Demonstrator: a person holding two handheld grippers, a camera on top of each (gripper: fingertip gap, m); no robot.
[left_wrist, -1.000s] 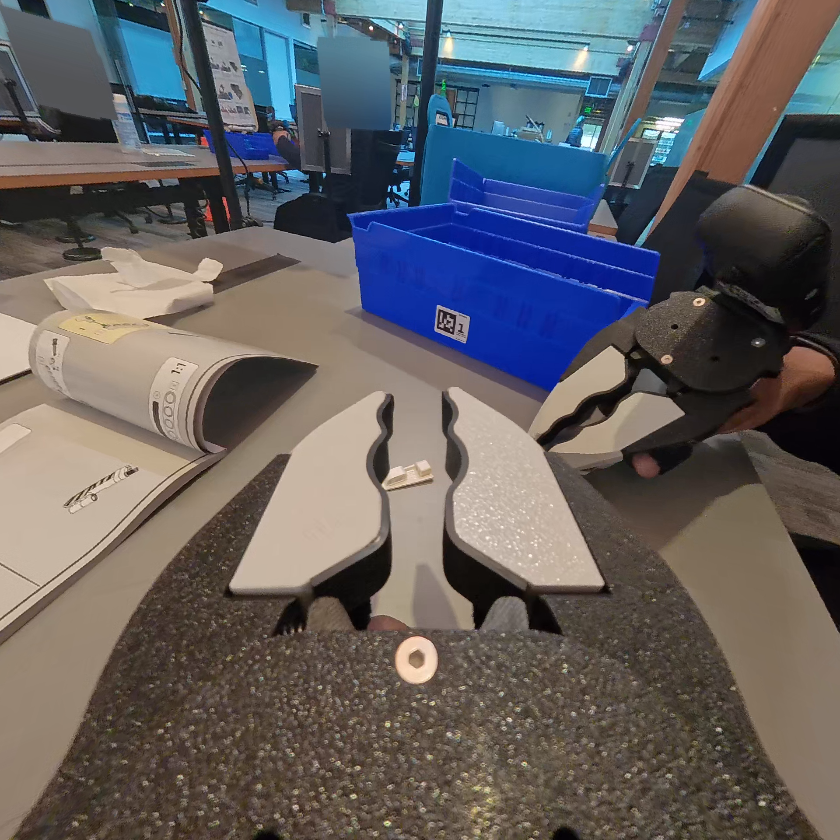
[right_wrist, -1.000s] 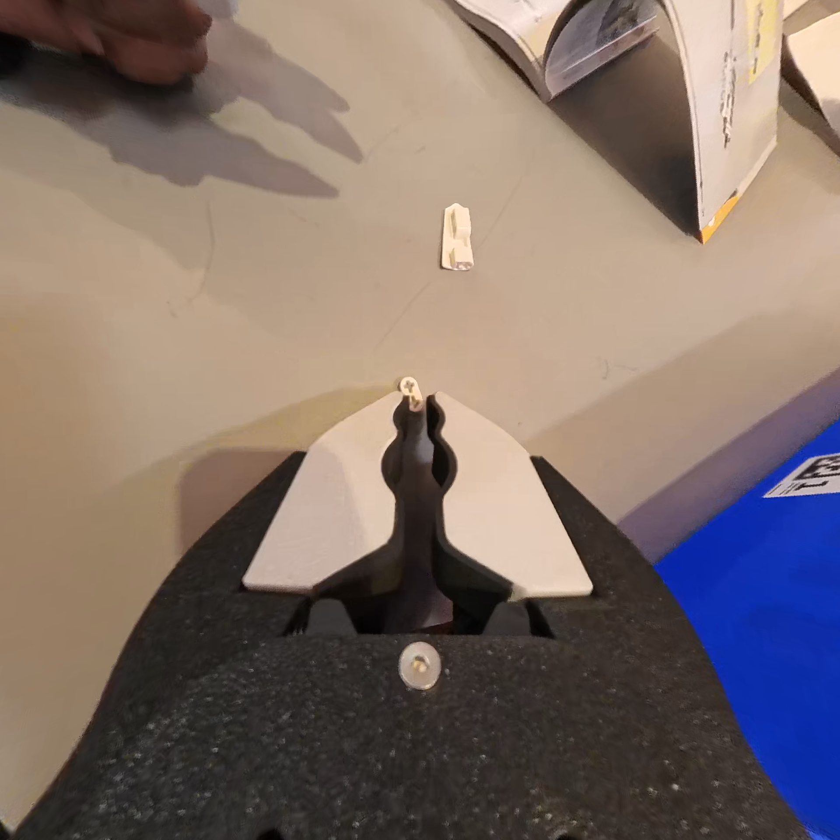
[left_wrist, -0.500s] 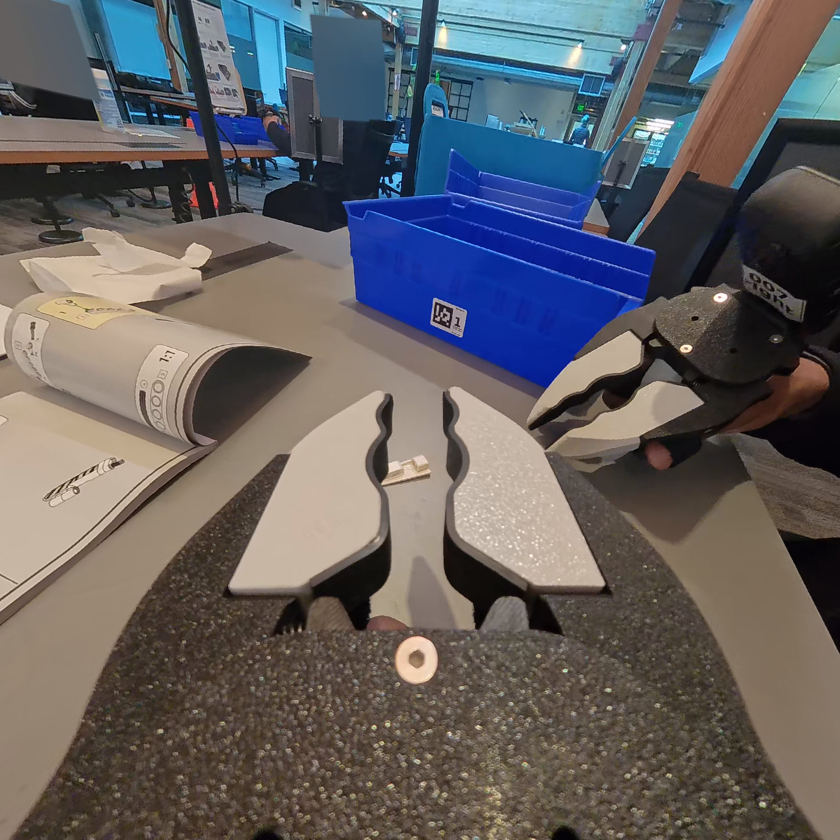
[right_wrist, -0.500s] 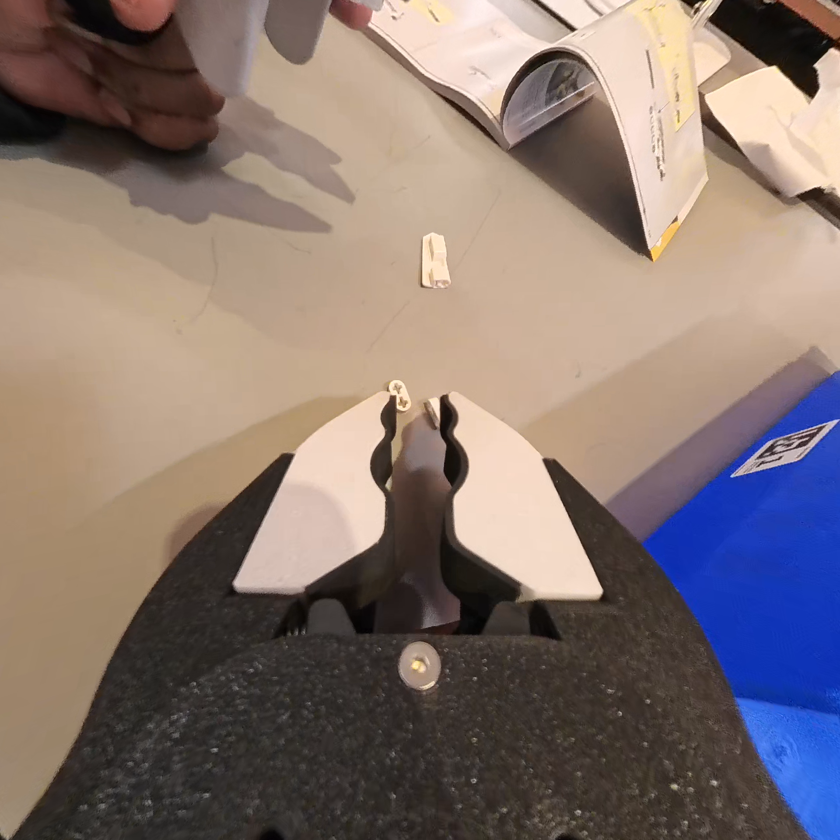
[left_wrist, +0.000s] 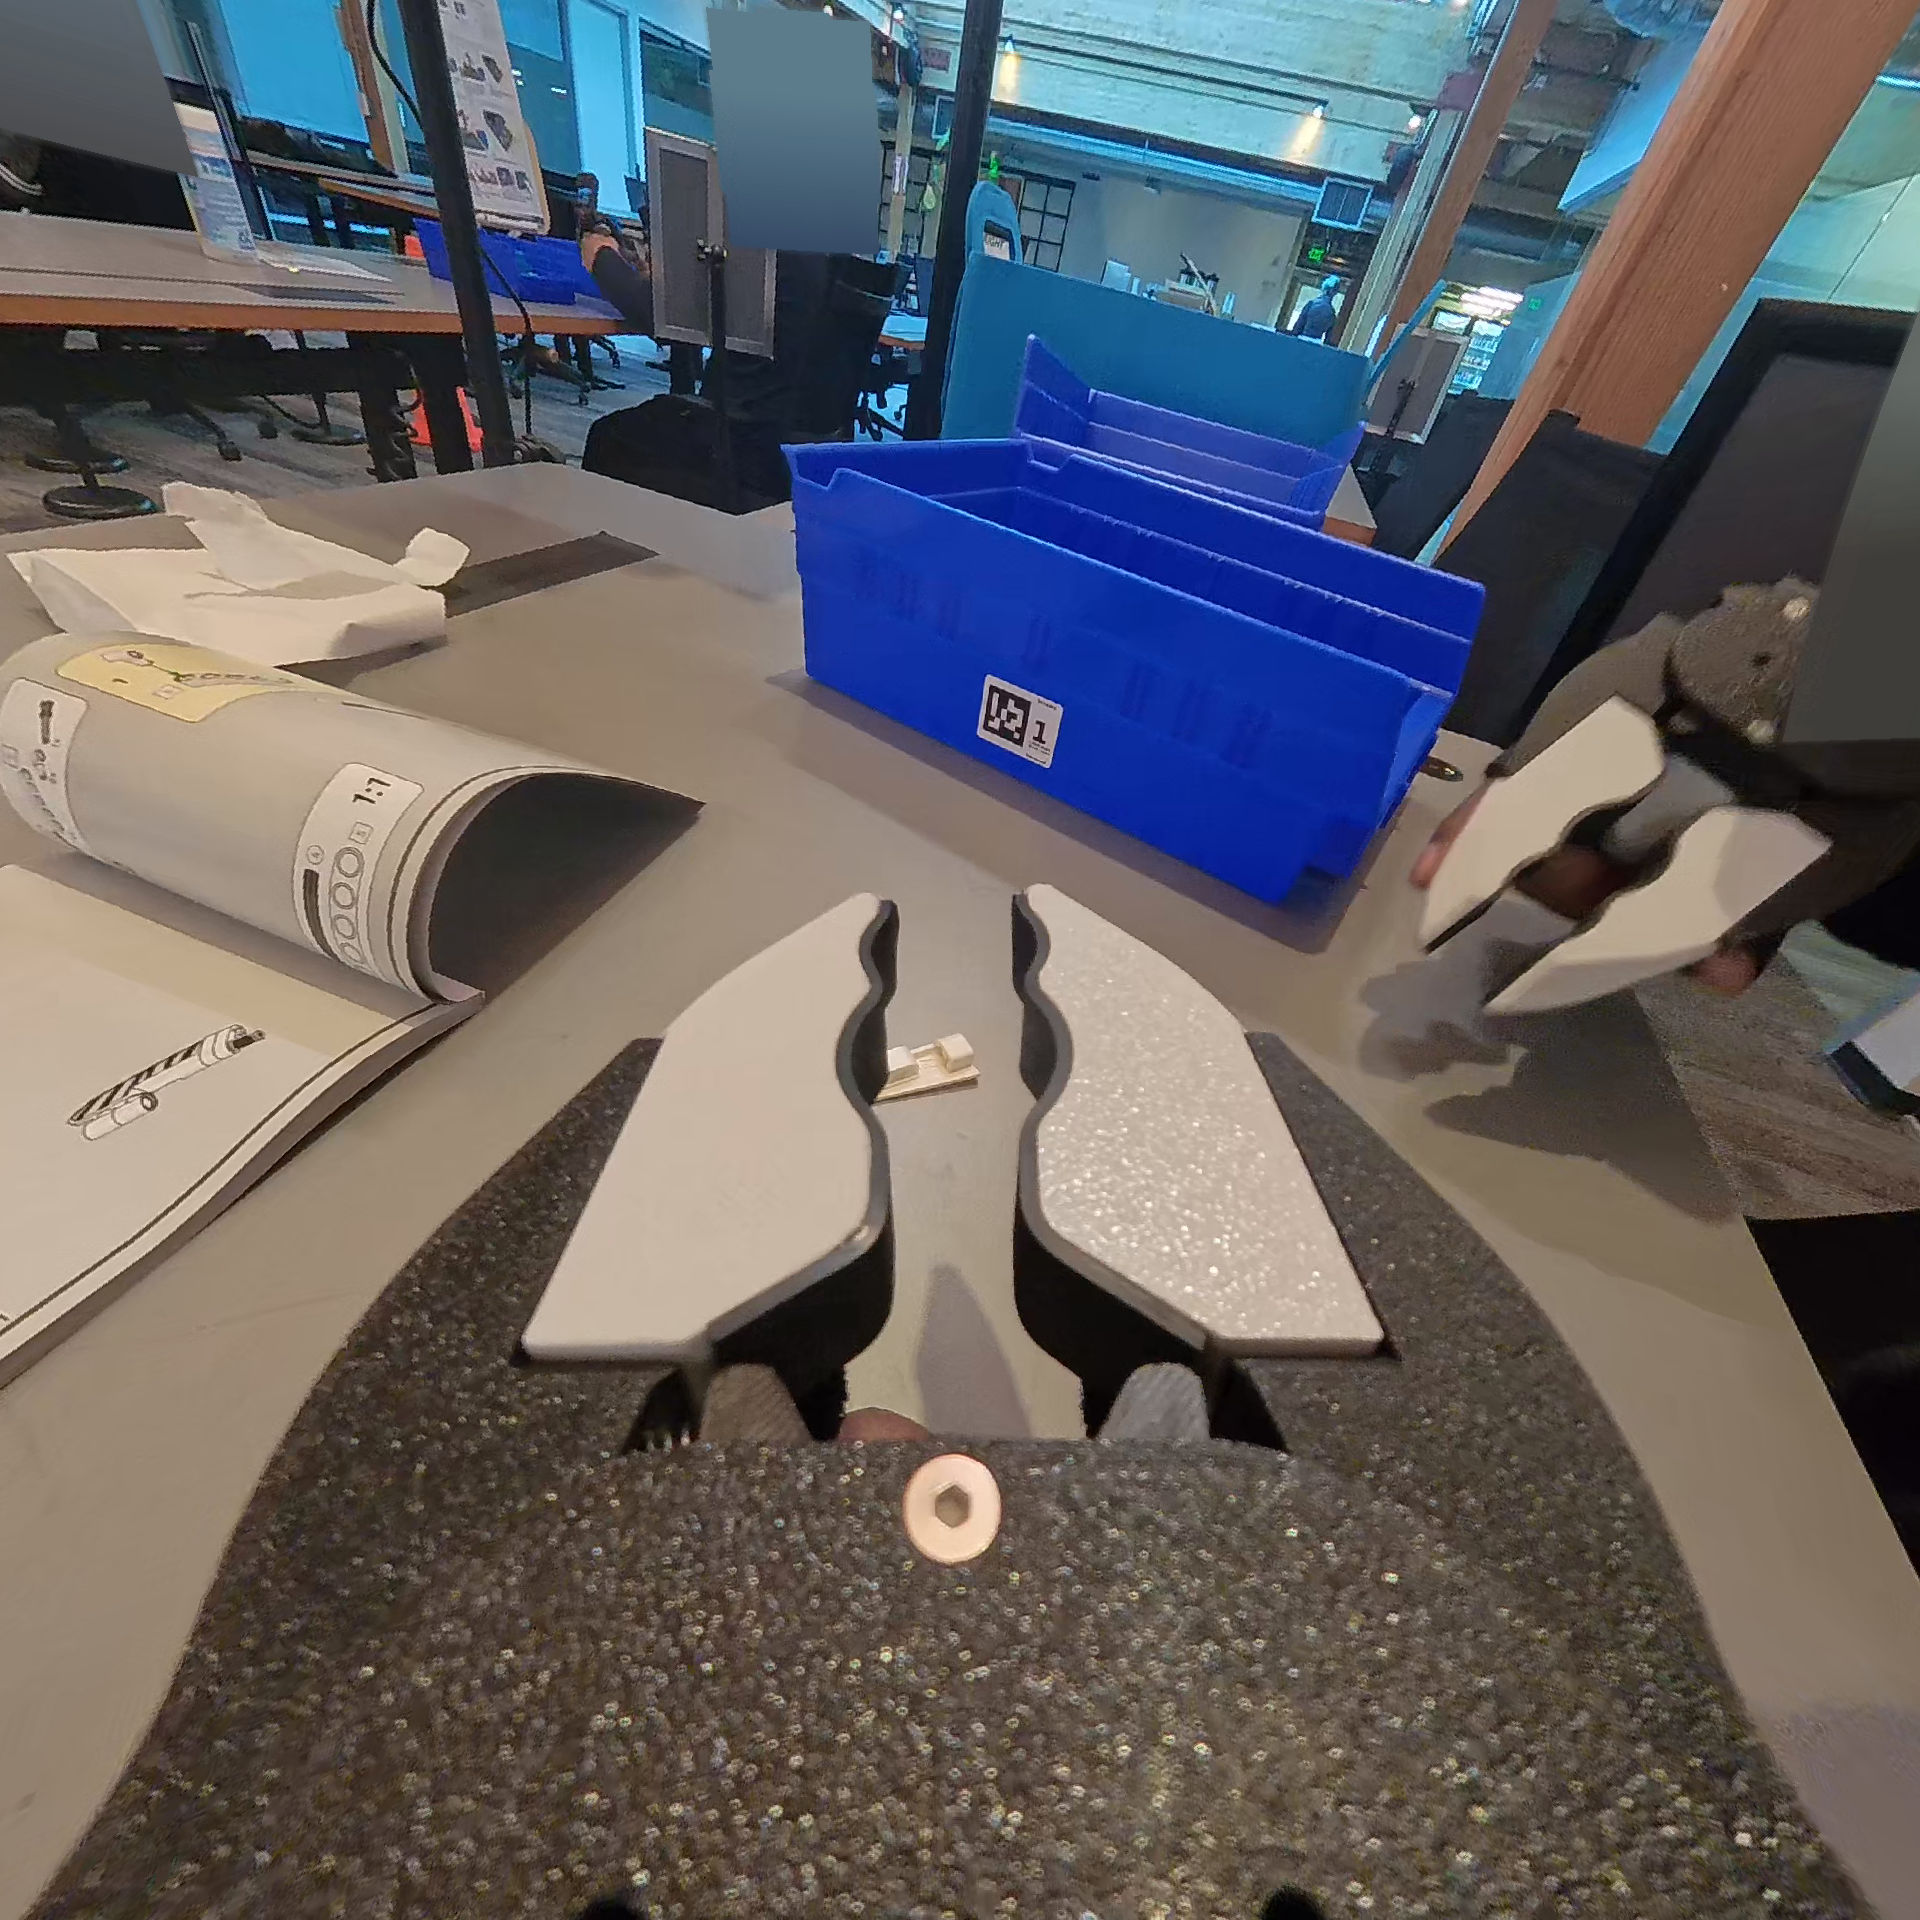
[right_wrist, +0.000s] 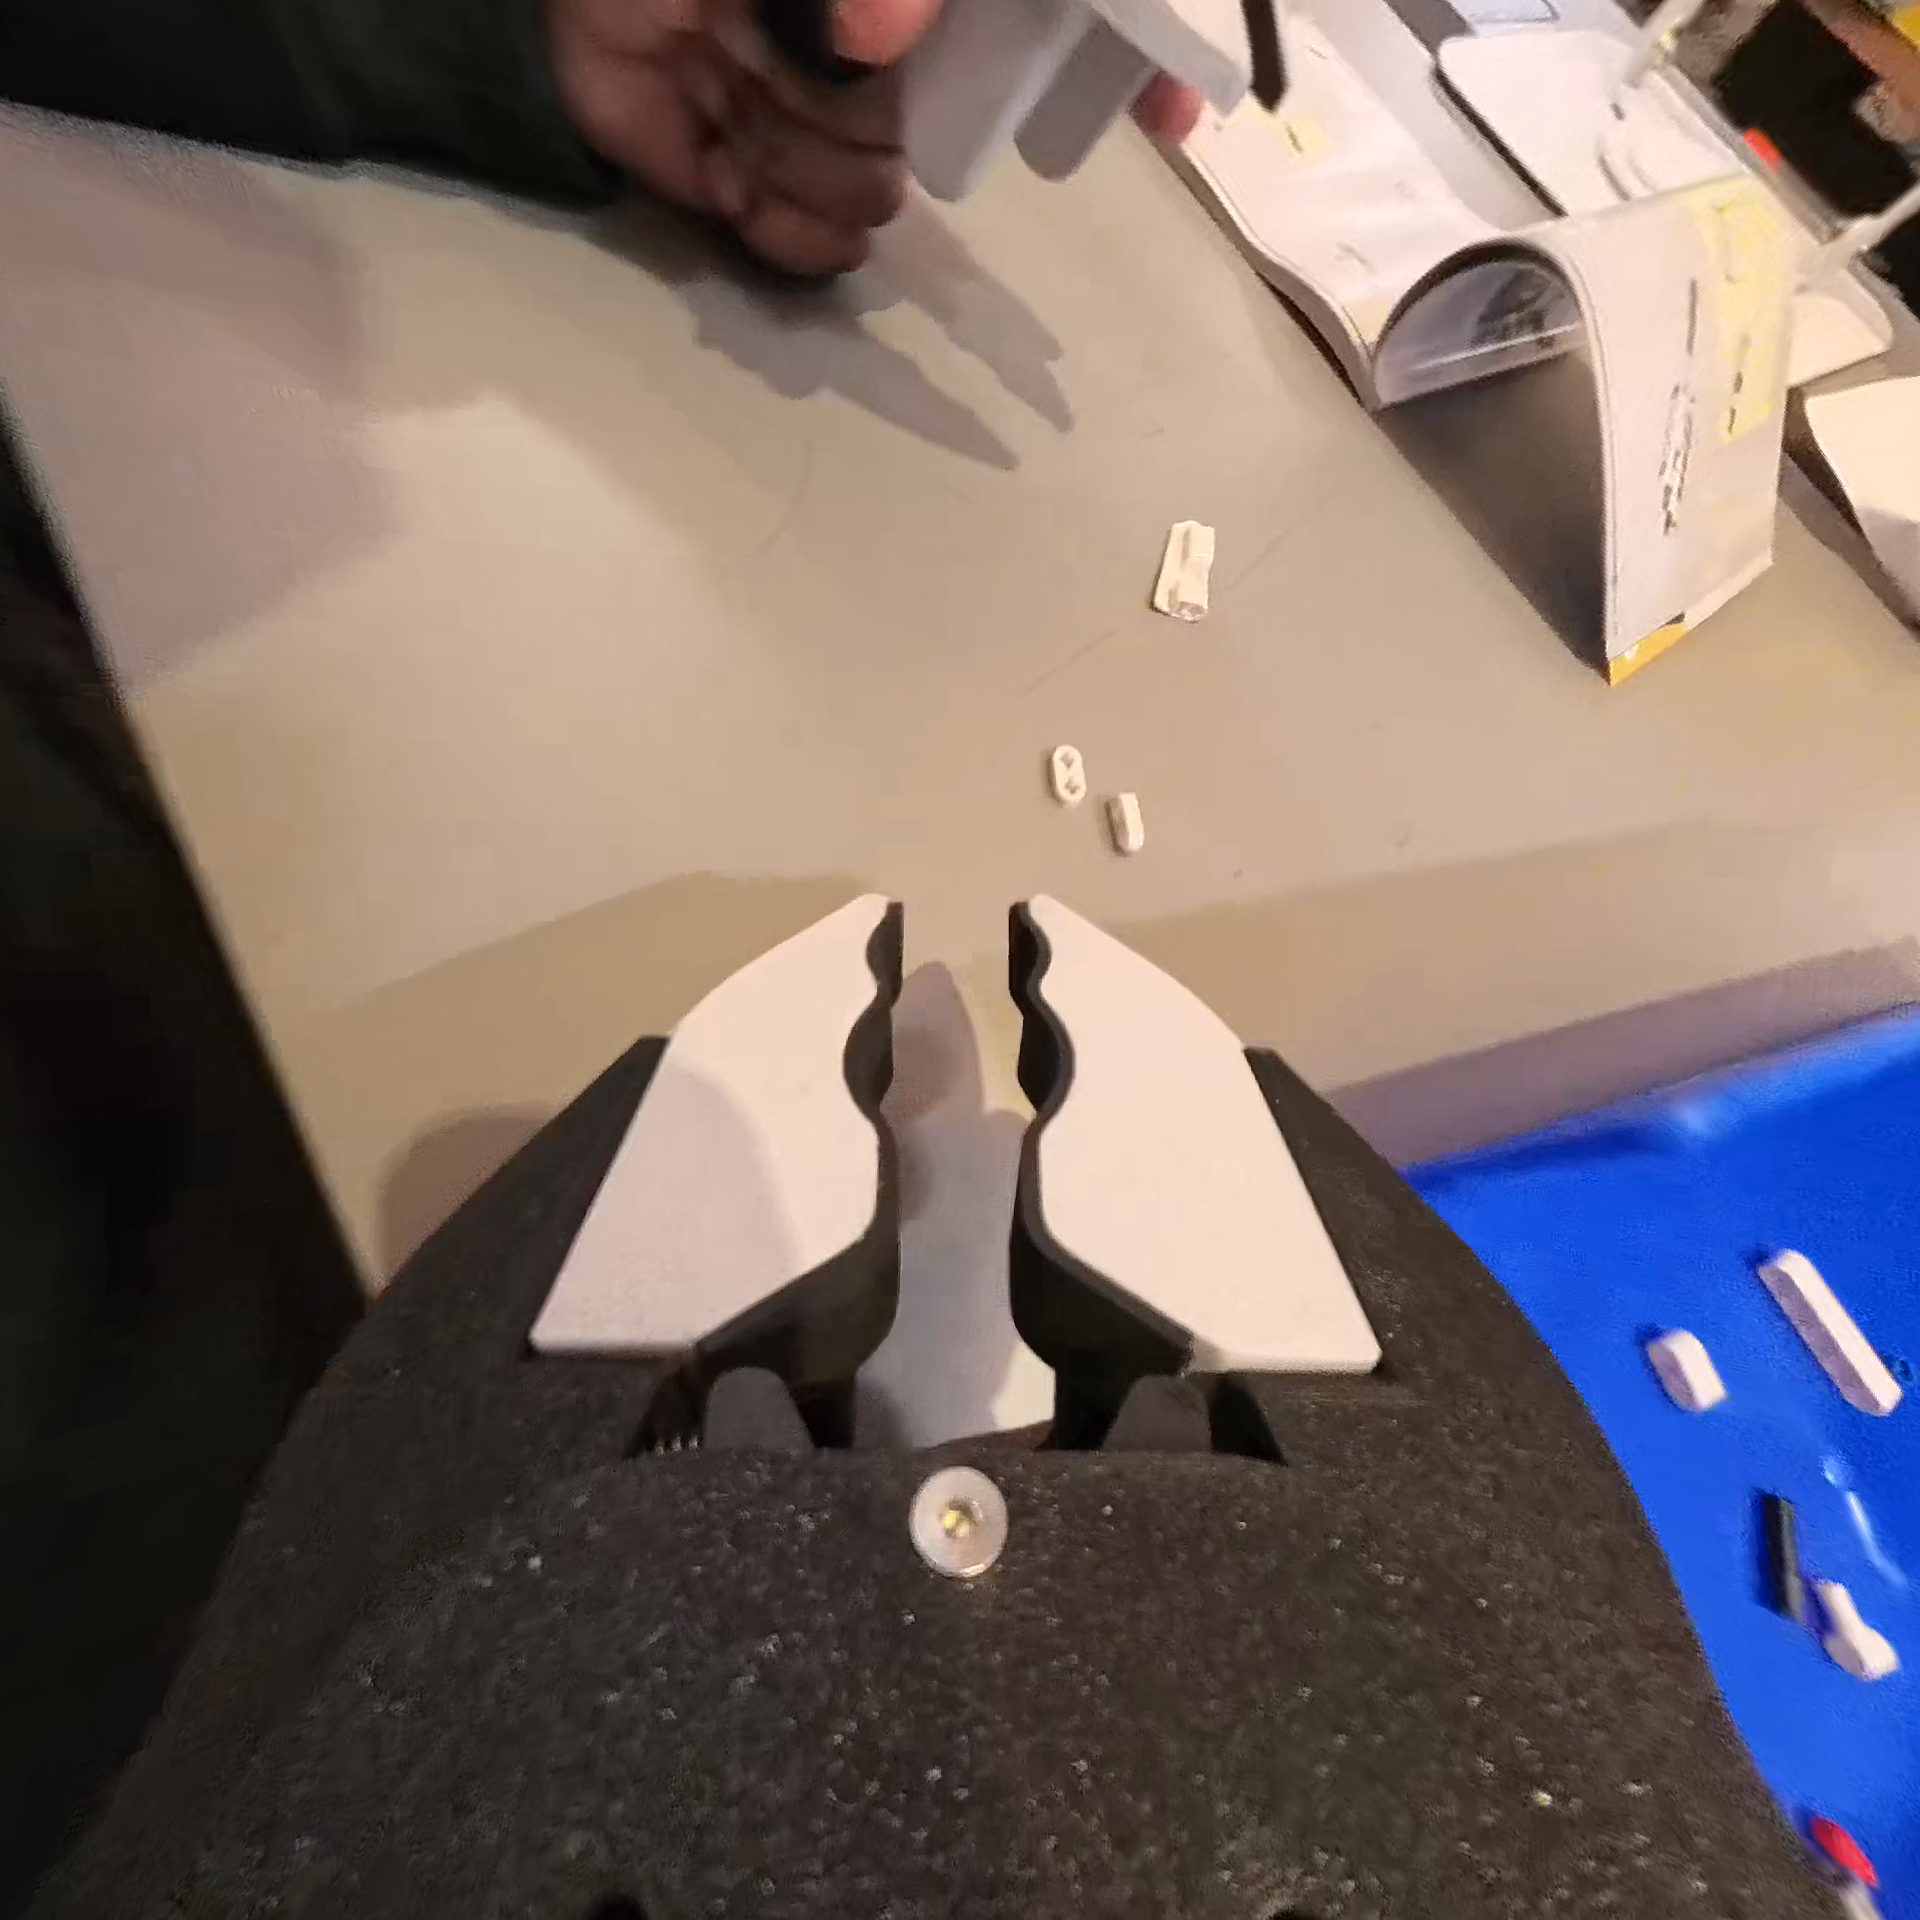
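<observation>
My left gripper (left_wrist: 951, 909) is open and hovers over the grey table (left_wrist: 675, 707). A small white plastic clip (left_wrist: 928, 1065) lies on the table and shows between its fingers, untouched. In the right wrist view the same clip (right_wrist: 1182, 571) lies flat, with the left gripper (right_wrist: 1049, 135) above and beyond it. My right gripper (right_wrist: 956, 909) is open and empty. Two tiny white pieces, an oval one (right_wrist: 1067, 774) and a short peg (right_wrist: 1125, 821), lie on the table just ahead of its fingertips. The right gripper also shows at the right of the left wrist view (left_wrist: 1465, 971).
A blue bin (left_wrist: 1143, 727) stands behind the clip; in the right wrist view its inside (right_wrist: 1662, 1299) holds several small parts. An open instruction booklet (left_wrist: 208, 831) lies at the left, and white crumpled paper (left_wrist: 239, 592) lies behind it. The table edge runs along the right. Tip to tip, the grippers are about 15 cm apart. My left tips are about 12 cm from the short peg (right_wrist: 1125, 821), my right tips only 7 cm.
My right gripper was shut on a tiny white piece, then opened and let it go; two small pieces now lie on the table and the gripper has pulled back. The left gripper stayed open.
</observation>
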